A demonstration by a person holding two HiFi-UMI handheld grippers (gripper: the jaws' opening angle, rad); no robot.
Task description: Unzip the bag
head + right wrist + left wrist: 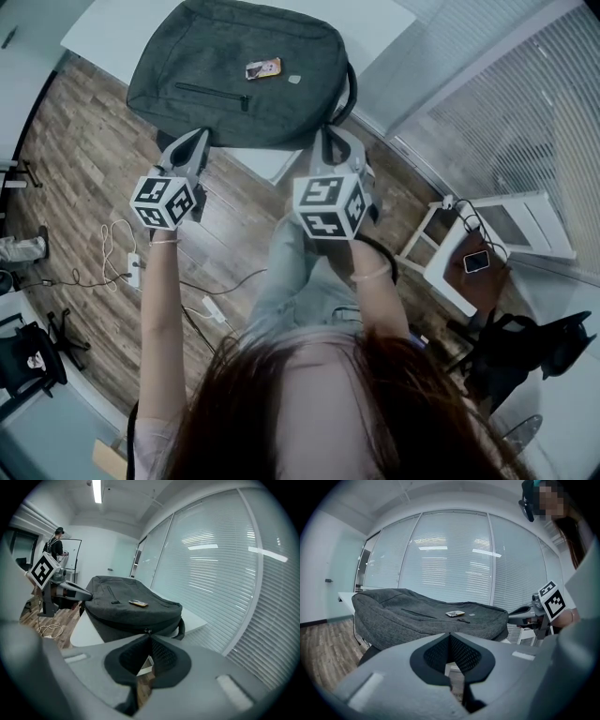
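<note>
On the bench (103,37) at 12 o'clock, your bag (239,103) lies zipped, a card (263,68) on top; your left gripper (198,136) and right gripper (330,132) are clenched, empty.

no legible text, labels, brands or numbers anywhere

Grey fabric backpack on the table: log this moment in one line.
grey fabric backpack flat on white table, looks zipped | left gripper shut, empty | right gripper shut, tips by zipper pull
</note>
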